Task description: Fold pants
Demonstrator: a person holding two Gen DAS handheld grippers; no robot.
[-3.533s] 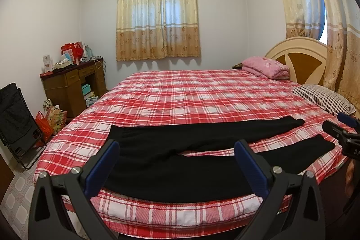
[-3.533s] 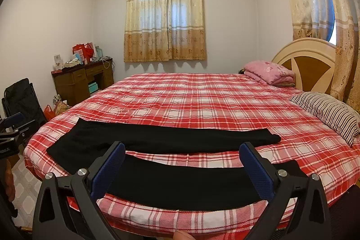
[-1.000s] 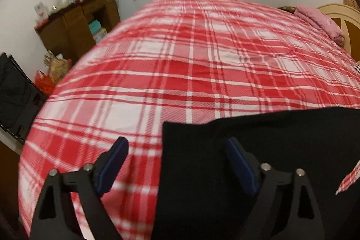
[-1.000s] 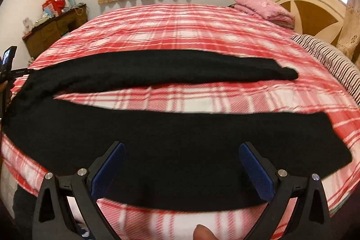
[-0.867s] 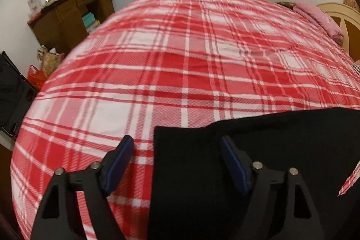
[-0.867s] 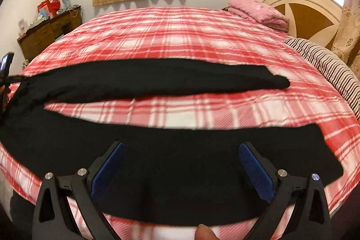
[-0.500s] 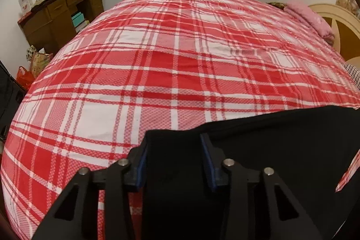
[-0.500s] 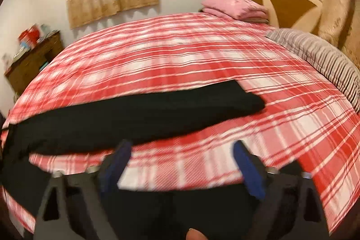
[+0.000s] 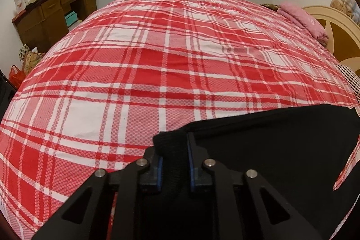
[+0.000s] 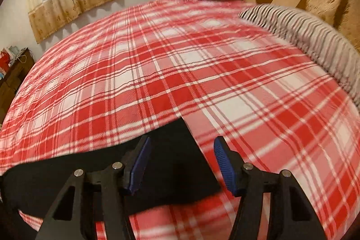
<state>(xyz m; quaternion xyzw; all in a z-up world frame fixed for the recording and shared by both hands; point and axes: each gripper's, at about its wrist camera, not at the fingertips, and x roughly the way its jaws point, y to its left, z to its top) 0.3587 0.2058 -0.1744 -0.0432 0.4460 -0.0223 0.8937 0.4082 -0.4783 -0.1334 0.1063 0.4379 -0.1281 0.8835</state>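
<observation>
Both grippers tilt downward: left gripper (image 9: 174,158) has just pinched the pants (image 9: 270,150) (bunched), right gripper (image 10: 180,163) half-closing, gripping nothing.

The pants (image 9: 270,150) are plain black, of a soft matte cloth without visible pattern or trim. In the left wrist view they fill the lower right of the frame, lying flat on a red and white plaid bedspread (image 9: 157,60), their upper edge running as a slanting line toward the right border. One corner is bunched up into a small raised hump at the lower centre. In the right wrist view the pants (image 10: 67,172) stretch as a dark band from the lower left to the lower centre, ending there in a squared-off end, slightly blurred.
</observation>
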